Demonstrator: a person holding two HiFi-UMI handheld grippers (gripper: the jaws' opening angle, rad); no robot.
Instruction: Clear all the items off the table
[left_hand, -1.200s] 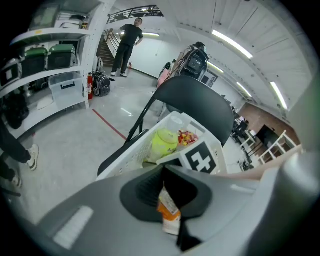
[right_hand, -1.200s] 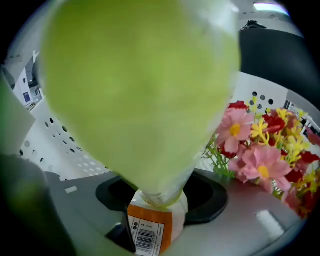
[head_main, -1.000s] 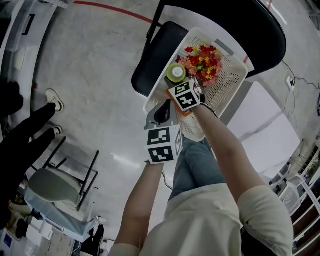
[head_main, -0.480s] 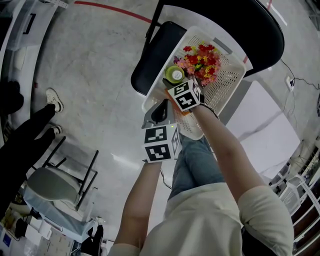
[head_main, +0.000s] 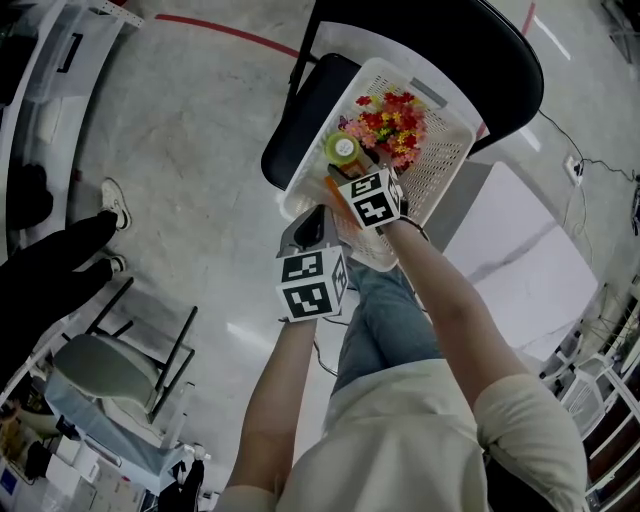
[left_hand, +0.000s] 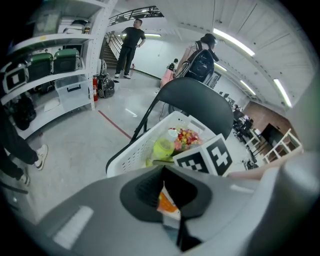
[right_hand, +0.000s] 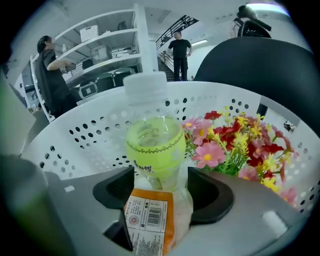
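A white perforated basket (head_main: 440, 160) sits on a black chair (head_main: 300, 120). It holds a bunch of red, pink and yellow flowers (head_main: 390, 120) (right_hand: 240, 145), a green bottle (head_main: 343, 148) (right_hand: 152, 145) and an orange packet (head_main: 337, 192) (right_hand: 150, 222). My right gripper (head_main: 348, 182) (right_hand: 160, 195) hangs over the basket's near end. Its jaws have just been opening and now stand wide, with the packet lying loose between them. My left gripper (head_main: 312, 225) (left_hand: 172, 200) is shut and empty just outside the basket's near rim (left_hand: 135, 150). The packet (left_hand: 167, 204) shows beyond it.
A person in black stands at the left (head_main: 50, 270) beside a grey folding seat (head_main: 110, 370). Shelving with bins (left_hand: 50, 75) lines the left wall, and other people (left_hand: 131, 42) stand far off. A white tabletop (head_main: 520, 250) lies to the right of the chair.
My right gripper has lifted a little above the basket. The left gripper has hardly moved. The head view has shifted slightly.
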